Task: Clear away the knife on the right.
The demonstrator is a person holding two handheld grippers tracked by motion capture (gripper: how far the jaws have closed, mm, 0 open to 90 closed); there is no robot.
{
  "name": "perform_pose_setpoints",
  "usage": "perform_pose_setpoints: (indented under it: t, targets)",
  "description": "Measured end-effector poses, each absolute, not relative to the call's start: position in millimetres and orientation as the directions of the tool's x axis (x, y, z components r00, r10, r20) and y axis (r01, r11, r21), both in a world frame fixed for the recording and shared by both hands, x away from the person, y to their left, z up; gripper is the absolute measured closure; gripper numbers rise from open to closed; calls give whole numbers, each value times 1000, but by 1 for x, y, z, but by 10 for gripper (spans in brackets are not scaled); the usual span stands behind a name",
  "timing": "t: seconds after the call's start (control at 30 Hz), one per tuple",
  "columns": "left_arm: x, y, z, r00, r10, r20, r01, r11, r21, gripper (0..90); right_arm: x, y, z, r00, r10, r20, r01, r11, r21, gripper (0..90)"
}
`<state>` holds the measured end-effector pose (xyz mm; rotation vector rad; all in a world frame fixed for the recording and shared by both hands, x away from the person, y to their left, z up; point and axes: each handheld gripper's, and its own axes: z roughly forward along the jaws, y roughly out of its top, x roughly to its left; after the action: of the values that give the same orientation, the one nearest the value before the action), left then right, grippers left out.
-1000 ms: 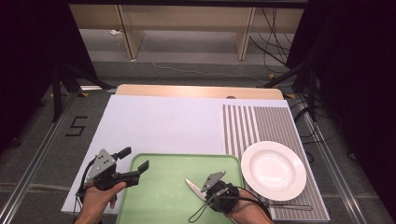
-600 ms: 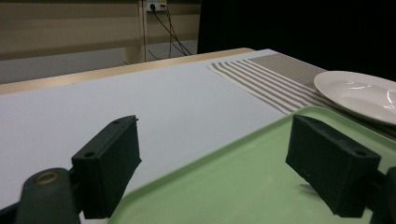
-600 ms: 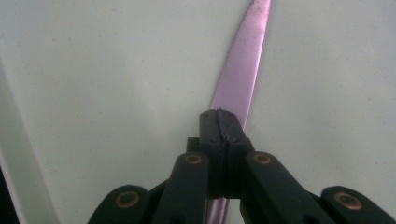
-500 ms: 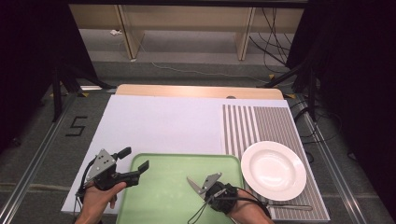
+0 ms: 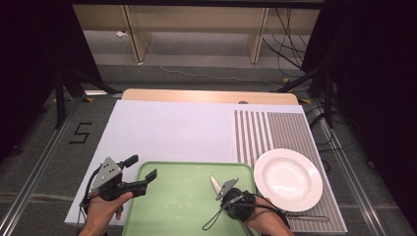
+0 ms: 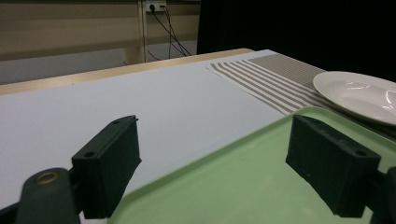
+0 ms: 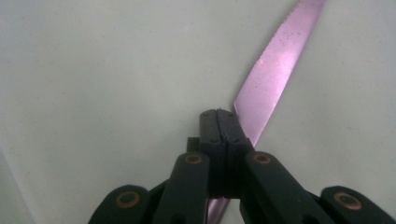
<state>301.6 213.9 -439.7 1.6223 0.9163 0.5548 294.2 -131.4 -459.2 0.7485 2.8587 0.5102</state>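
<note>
A green tray (image 5: 187, 196) lies at the near edge of the table. My right gripper (image 5: 221, 191) hovers over the tray's right half, shut on a table knife (image 5: 215, 183) whose blade sticks out to the upper left. In the right gripper view the jaws (image 7: 219, 119) are pressed together and the serrated blade (image 7: 275, 74) runs up to the right over the tray. My left gripper (image 5: 142, 167) stands open at the tray's left rim, with nothing between its jaws (image 6: 215, 158). The tray (image 6: 243, 186) lies just below them.
A white plate (image 5: 287, 179) sits on a striped mat (image 5: 265, 132) right of the tray, also seen in the left gripper view (image 6: 364, 93). A thin metal utensil (image 5: 307, 218) lies on the mat near the plate. A white sheet (image 5: 167, 132) covers the table beyond the tray.
The knife's blade has drawn in toward the right gripper and shifted a little to the right. The left gripper has stayed where it was.
</note>
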Motion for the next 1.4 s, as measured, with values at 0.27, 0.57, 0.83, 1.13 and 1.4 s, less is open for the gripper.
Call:
perform_pose_setpoints:
  t: [0.27, 0.57, 0.83, 1.13, 1.4]
  targets:
    - [302, 214, -440, 589, 799, -117, 266, -56, 962, 165, 298, -149, -458, -829, 556, -53, 509, 791, 340, 900]
    - [301, 214, -439, 584, 803, -115, 271, -59, 961, 165, 299, -162, -457, -814, 580, -41, 536, 776, 333, 900]
    - [301, 214, -439, 584, 803, -115, 269, -58, 961, 165, 298, -173, -456, -806, 592, -9, 557, 762, 331, 900]
    - [301, 214, -439, 585, 803, -115, 269, -59, 961, 165, 297, -187, -456, -784, 621, -6, 584, 740, 334, 900]
    - [301, 214, -439, 585, 802, -116, 269, -58, 961, 165, 299, -197, -448, -761, 648, 27, 596, 683, 423, 860]
